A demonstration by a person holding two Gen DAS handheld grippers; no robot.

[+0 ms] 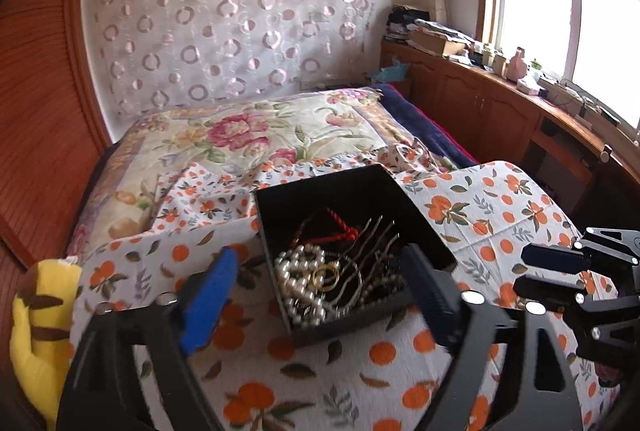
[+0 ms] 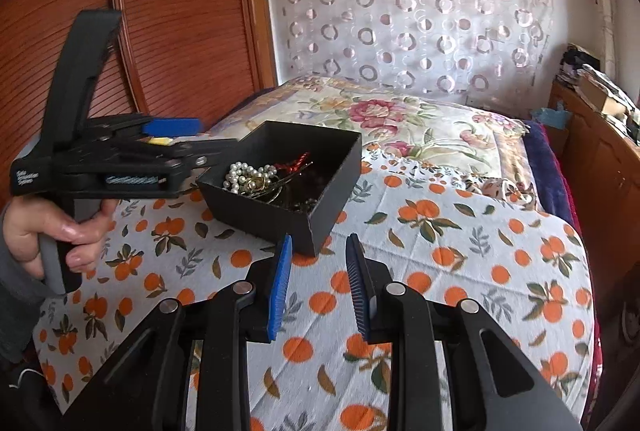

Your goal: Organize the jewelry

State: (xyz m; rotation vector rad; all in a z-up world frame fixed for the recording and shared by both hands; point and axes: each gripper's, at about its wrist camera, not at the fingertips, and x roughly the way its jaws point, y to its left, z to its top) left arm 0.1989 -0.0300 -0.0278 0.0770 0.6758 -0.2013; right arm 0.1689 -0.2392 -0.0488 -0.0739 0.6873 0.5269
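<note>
A black open box [image 1: 434, 231] sits on an orange-print cloth [image 1: 360, 363]. It holds a pearl necklace [image 1: 298, 283], a gold ring [image 1: 325, 277], a red cord [image 1: 340, 227] and several thin chains. My left gripper [image 1: 320, 279] is open, its blue pads either side of the box's near part. In the right wrist view the box [image 2: 280, 207] stands just ahead, with the left gripper [image 2: 188, 139] at its left rim. My right gripper [image 2: 318, 251] is open and empty, just short of the box's near corner. It also shows in the left wrist view [image 1: 532, 275].
The cloth [image 2: 440, 271] covers a table against a bed with a floral quilt [image 1: 248, 139]. A yellow plush toy [image 1: 36, 327] lies at the left. A wooden cabinet [image 1: 500, 111] with clutter runs under the window on the right. A wooden wardrobe [image 2: 180, 11] stands at the left.
</note>
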